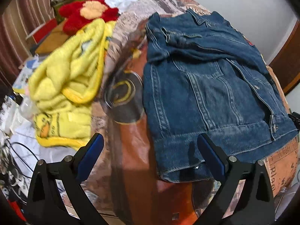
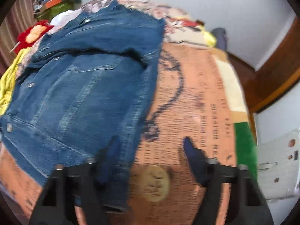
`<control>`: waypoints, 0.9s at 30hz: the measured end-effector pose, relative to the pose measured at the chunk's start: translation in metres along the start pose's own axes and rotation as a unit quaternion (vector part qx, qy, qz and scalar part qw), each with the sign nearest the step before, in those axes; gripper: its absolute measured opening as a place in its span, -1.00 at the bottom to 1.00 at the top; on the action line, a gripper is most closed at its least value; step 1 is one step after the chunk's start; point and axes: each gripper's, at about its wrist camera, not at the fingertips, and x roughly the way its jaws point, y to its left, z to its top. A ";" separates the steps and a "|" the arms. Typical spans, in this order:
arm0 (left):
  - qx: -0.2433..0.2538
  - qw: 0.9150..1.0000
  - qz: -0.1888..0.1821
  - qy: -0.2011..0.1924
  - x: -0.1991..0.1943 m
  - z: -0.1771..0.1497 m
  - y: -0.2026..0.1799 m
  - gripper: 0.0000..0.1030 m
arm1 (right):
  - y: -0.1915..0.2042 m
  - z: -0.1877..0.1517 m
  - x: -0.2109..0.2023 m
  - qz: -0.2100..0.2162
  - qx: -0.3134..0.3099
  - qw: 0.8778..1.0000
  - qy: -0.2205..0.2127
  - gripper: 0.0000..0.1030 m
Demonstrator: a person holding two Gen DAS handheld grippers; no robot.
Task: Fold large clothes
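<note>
A blue denim jacket (image 1: 210,86) lies partly folded on an orange printed bedcover (image 1: 135,159), sleeves laid across its chest. It also shows in the right wrist view (image 2: 78,93), blurred. My left gripper (image 1: 150,140) is open and empty just before the jacket's hem, its right finger (image 1: 208,150) over the hem's near left corner. My right gripper (image 2: 150,142) is open and empty, its left finger (image 2: 112,150) over the jacket's right hem edge, its right finger over bare bedcover (image 2: 196,103).
A yellow fleece garment (image 1: 71,86) and a red plush item (image 1: 88,15) lie left of the jacket. Clutter, papers and cables (image 1: 20,150) sit at the left bed edge. A wooden bed frame (image 2: 271,78) and a white wall (image 2: 225,5) stand at the right.
</note>
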 end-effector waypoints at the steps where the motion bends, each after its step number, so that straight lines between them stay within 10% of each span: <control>1: -0.005 1.000 -0.007 0.005 0.002 -0.001 0.000 0.96 | -0.006 -0.003 0.000 0.017 0.016 1.000 0.002 0.40; 8: -0.046 0.995 -0.067 0.054 0.025 -0.010 -0.003 0.95 | -0.038 -0.004 -0.023 0.119 0.114 0.986 0.012 0.40; 18: -0.057 0.992 -0.099 0.046 0.030 -0.004 -0.011 0.06 | -0.014 -0.016 -0.012 0.213 0.153 0.964 0.047 0.32; 22: -0.060 0.995 -0.077 0.034 0.026 -0.002 -0.009 -0.44 | -0.002 -0.020 -0.017 0.220 0.154 0.963 0.025 -0.13; 27: -0.061 0.994 -0.083 0.019 0.019 0.009 -0.009 -0.59 | 0.001 -0.014 -0.019 0.212 0.145 0.967 -0.001 -0.61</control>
